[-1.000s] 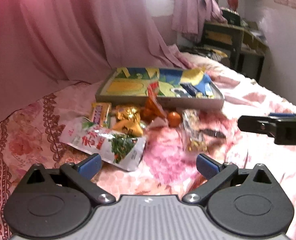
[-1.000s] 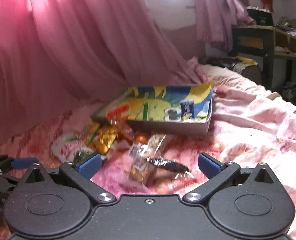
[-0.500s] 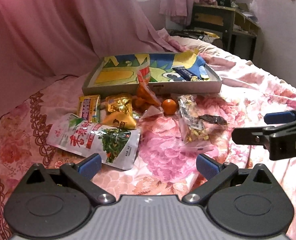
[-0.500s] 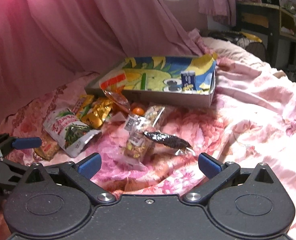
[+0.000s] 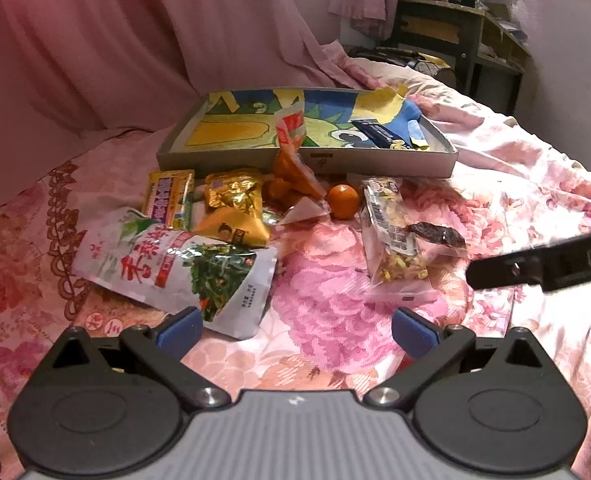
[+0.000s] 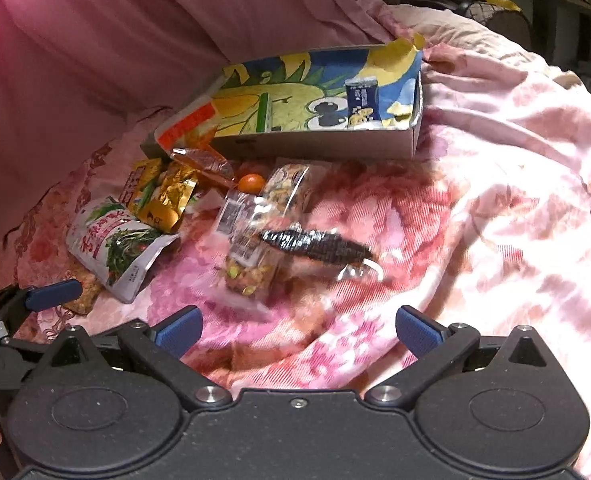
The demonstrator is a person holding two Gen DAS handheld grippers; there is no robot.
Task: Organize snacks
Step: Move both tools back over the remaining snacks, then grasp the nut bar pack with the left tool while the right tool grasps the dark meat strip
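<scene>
A flat grey box (image 5: 307, 162) with a colourful lining lies on the bed, also in the right wrist view (image 6: 319, 146); a blue packet (image 6: 361, 102) lies inside it. In front of it are loose snacks: a white and green bag (image 5: 175, 268), a gold packet (image 5: 235, 210), a yellow packet (image 5: 169, 196), an orange fruit (image 5: 342, 206), a clear nut bag (image 5: 391, 236) and a dark wrapped piece (image 6: 315, 246). My left gripper (image 5: 295, 330) is open and empty, just short of the white bag. My right gripper (image 6: 297, 330) is open and empty, before the nut bag.
The bed has a pink floral cover (image 5: 323, 312). A pink curtain (image 5: 115, 40) hangs behind the box. A dark desk (image 5: 455, 36) stands at the back right. The right gripper's finger (image 5: 543, 266) crosses the left wrist view at the right.
Both grippers have tilted down and moved closer to the snack pile. Their fingers stay open. The snacks have not moved.
</scene>
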